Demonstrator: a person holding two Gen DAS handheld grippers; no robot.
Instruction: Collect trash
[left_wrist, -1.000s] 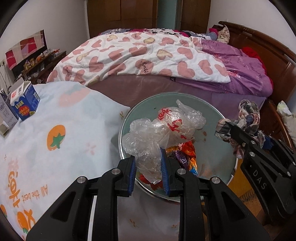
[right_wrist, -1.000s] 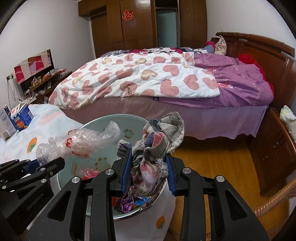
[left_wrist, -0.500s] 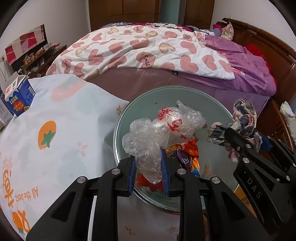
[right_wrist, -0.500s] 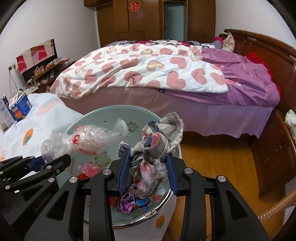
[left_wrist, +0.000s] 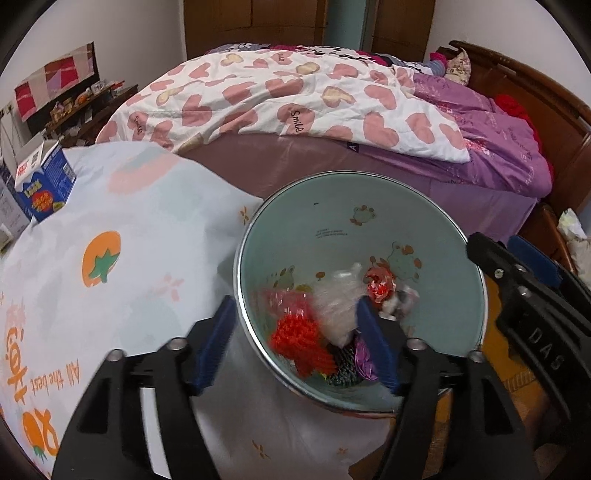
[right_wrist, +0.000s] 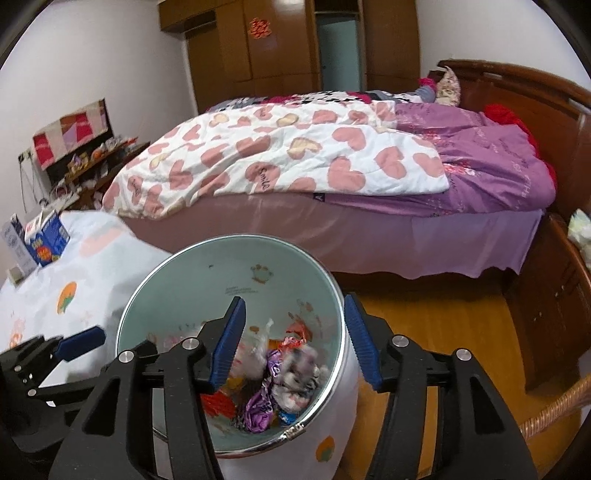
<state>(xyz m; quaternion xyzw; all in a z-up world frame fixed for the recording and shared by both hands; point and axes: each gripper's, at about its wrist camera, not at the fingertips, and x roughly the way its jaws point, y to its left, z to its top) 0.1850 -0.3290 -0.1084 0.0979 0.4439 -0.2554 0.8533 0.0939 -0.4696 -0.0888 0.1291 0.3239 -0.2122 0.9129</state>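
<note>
Over the bin, both grippers: left gripper (left_wrist: 295, 343) & right gripper (right_wrist: 293, 341) hang above the trash bin (right_wrist: 334, 373); fingers (left_wrist: 214, 347) of both have just been opening, now wide, nothing between them.
Room: bedroom w/ big wooden bed (right_wrist: 517, 96), heart-print quilt (right_wrist: 280, 158), purple cover (right_wrist: 498, 173), wardrobe (right_wrist: 229, 48) at back, wood floor (right_wrist: 443, 332).
Bench: sits left of bin, draped in pale cloth w/ orange fruit print (left_wrist: 110, 240); soft, wrinkly, would drag if snagged. Blue carton (left_wrist: 44, 184) at its far edge, well apart from bin.
Bin: round, metal rim, mint inside w/ cartoon prints; looks stiff, light-ish; prob best taken by the rim if it must shift.
Clear plastic bag (left_wrist: 338, 306): inside bin, blurred; very light, crinkly, slippery; pinch a bunched fold.
Rag (right_wrist: 299, 376): in bin near right wall, blurred; soft, limp, easy to pinch anywhere.
Wrappers: red one (left_wrist: 380, 286), purple foil (right_wrist: 258, 406), red fuzzy bit (left_wrist: 299, 343) at bottom; light, crushable.
Progress est: both pieces look dropped in.
</note>
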